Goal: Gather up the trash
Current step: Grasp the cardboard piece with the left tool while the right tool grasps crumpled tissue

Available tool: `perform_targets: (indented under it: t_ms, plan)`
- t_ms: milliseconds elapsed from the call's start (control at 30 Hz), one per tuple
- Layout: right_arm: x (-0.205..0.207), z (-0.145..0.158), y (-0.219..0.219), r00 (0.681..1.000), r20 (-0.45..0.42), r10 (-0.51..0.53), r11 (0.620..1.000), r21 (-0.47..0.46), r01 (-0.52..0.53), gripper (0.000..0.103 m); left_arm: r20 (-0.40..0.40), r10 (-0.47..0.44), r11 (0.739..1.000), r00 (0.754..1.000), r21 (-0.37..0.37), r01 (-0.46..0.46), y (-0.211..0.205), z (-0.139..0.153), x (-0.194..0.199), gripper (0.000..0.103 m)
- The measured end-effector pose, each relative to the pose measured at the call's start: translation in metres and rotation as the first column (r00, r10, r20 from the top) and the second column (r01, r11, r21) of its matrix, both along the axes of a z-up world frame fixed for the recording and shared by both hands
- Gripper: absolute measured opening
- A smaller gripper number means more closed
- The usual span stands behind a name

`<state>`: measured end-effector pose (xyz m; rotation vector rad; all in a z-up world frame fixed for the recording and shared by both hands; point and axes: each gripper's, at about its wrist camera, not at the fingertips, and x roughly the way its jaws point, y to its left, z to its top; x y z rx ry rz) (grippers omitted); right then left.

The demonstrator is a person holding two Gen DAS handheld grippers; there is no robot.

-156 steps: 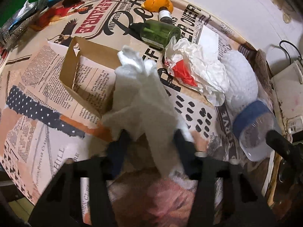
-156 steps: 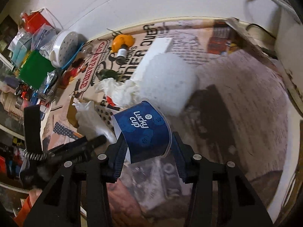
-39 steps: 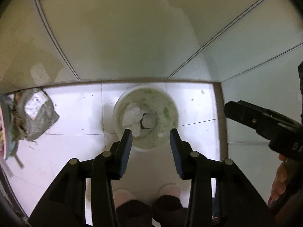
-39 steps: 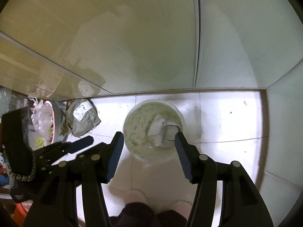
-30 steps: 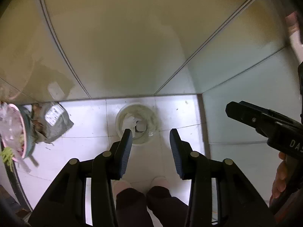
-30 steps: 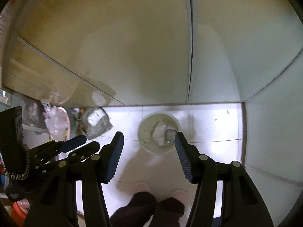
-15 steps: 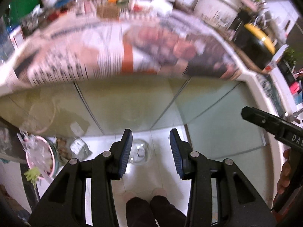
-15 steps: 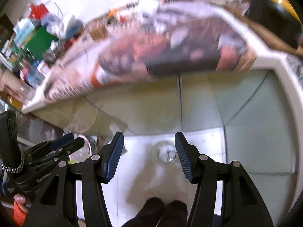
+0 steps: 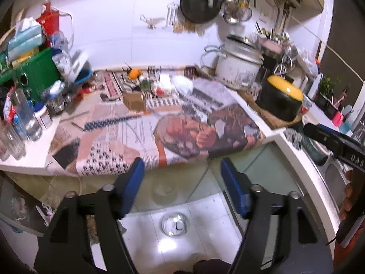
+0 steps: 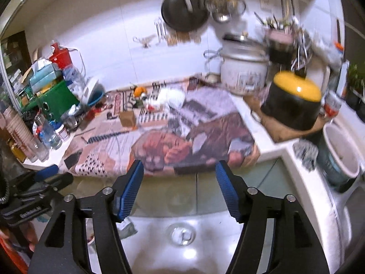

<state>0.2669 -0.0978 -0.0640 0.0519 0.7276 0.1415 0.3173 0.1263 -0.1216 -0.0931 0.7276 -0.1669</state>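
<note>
A white rice cooker (image 9: 239,68) stands at the back of the surface (image 9: 29,155), a black pot with a yellow lid (image 9: 281,99) beside it. A pan (image 9: 198,5) hangs on the wall. A green box (image 9: 36,73) and bottles (image 9: 27,118) crowd the left end.

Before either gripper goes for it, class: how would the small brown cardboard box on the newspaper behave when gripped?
The cardboard box is probably light and may slide on the newspaper. Its thin walls would likely buckle if squeezed. Flat-sided, it should not roll.

Printed paper covering (image 9: 141,134), glossy floor tiles (image 9: 141,235), seemingly metal pot (image 10: 243,68)
</note>
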Motion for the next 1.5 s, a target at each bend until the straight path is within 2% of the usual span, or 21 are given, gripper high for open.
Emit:
perform_targets:
  t_ms: [100,167,300,400,500,733,867,1100,1333,1500]
  plan:
    - [0.007,0.010,0.000,0.999,0.035,0.001,1.000,-0.019,0.000,0.082,0.035,0.019,1.000,0.999,0.013,-0.020,0.002,0.013,0.009,0.086]
    - [0.017,0.013,0.001,0.999,0.045,0.017,0.999,-0.028,-0.016,0.085,0.044,0.036,0.999,0.998,0.019,-0.037,0.003,0.018,0.022,0.092]
    - [0.049,0.010,-0.005,0.997,0.049,0.053,0.999,-0.002,-0.053,0.085,0.048,0.076,0.997,0.996,0.018,-0.077,0.003,0.023,0.049,0.092]
    - [0.079,0.009,-0.016,0.996,0.044,0.079,0.997,0.015,-0.079,0.085,0.054,0.141,0.990,0.988,0.020,-0.142,0.001,0.025,0.075,0.092]
    - [0.111,0.010,-0.031,0.994,0.040,0.101,0.995,0.006,-0.101,0.085,0.028,0.195,0.981,0.980,-0.001,-0.195,-0.001,0.026,0.109,0.092]
    - [0.187,0.005,-0.065,0.988,-0.003,0.157,0.987,0.014,-0.157,0.085,-0.023,0.345,0.938,0.938,-0.038,-0.346,0.002,0.018,0.177,0.092]
    - [0.222,-0.010,-0.067,0.984,-0.046,0.172,0.985,0.021,-0.171,0.085,-0.084,0.396,0.914,0.915,-0.064,-0.401,0.007,-0.001,0.209,0.092]
    - [0.272,-0.036,-0.045,0.971,-0.131,0.199,0.980,0.044,-0.195,0.085,-0.202,0.428,0.898,0.881,-0.013,-0.439,0.035,-0.052,0.270,0.092]
    - [0.309,-0.068,-0.004,0.965,-0.228,0.131,0.991,0.057,-0.121,0.085,-0.361,0.371,0.913,0.856,-0.025,-0.407,0.077,-0.120,0.342,0.092]
    - [0.336,-0.094,0.028,0.943,-0.299,0.147,0.988,0.087,-0.126,0.085,-0.419,0.333,0.928,0.845,-0.014,-0.373,0.085,-0.153,0.379,0.092]
